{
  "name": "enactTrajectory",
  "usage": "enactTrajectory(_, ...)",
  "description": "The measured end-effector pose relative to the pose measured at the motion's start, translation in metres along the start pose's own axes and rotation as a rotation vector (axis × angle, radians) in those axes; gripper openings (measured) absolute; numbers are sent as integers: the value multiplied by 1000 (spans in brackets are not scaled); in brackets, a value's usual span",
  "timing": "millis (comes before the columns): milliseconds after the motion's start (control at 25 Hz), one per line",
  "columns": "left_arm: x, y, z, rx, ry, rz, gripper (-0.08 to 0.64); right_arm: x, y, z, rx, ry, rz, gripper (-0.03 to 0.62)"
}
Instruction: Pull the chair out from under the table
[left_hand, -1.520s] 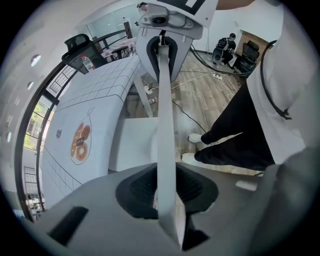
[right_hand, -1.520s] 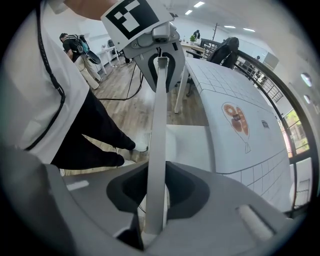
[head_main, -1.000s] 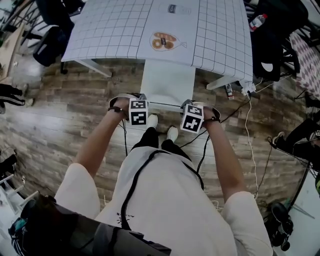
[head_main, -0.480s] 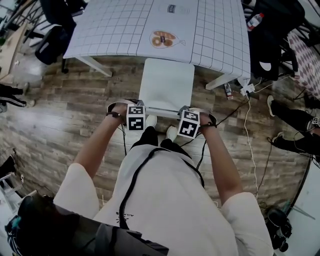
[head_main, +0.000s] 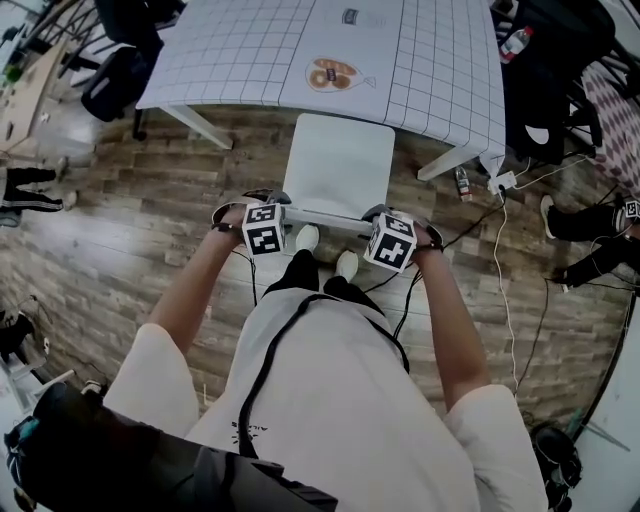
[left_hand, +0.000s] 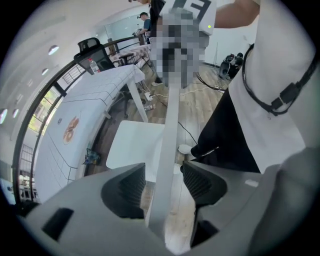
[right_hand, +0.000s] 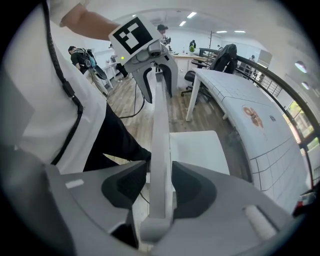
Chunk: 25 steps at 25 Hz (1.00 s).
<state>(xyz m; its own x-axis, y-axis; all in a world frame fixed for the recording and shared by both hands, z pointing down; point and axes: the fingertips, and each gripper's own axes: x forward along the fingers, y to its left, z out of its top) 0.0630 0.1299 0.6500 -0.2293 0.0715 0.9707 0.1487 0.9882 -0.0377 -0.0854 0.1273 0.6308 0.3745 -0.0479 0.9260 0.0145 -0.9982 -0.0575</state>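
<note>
The white chair stands on the wood floor, its seat (head_main: 338, 165) out from under the gridded white table (head_main: 250, 50). Its top back rail (head_main: 325, 218) runs between my two hands. My left gripper (head_main: 277, 208) sits over the rail's left end and my right gripper (head_main: 379, 214) over its right end, both pointing down. In the left gripper view the rail (left_hand: 170, 130) passes between the jaws (left_hand: 162, 187) with a gap on each side. In the right gripper view the rail (right_hand: 160, 125) lies between the jaws (right_hand: 160, 187), close to the pads. Both pairs of jaws have just been opening.
My white shoes (head_main: 306, 238) stand just behind the chair. Cables and a power strip (head_main: 503, 182) lie on the floor at the right, near the table leg (head_main: 448, 163). Black office chairs (head_main: 120, 75) stand at the left, and another person's legs (head_main: 590, 220) are at the right.
The chair has slid further out from under the table toward me, showing more of the seat. Both hands came back with the rail.
</note>
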Motion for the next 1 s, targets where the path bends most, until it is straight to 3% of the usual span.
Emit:
enactTrajectory(240, -23, 17, 24, -153, -156, 112, 278, -37, -2, 4, 69, -160, -32, 179)
enactTrajectory(520, -58, 10, 69, -215, -297, 172, 272, -92, -11, 21, 262, -500, -20, 154)
enactTrajectory(720, -105, 19, 105, -382, -524, 242, 109, -128, -19, 34, 439, -797, -3, 6)
enactTrajectory(840, -129, 19, 118, -494, -652, 245, 66, -137, -21, 33, 523, -871, -60, 5)
enactTrajectory(1000, -144, 15, 114, -573, -748, 254, 8, -140, -10, 35, 565, -904, -108, 5)
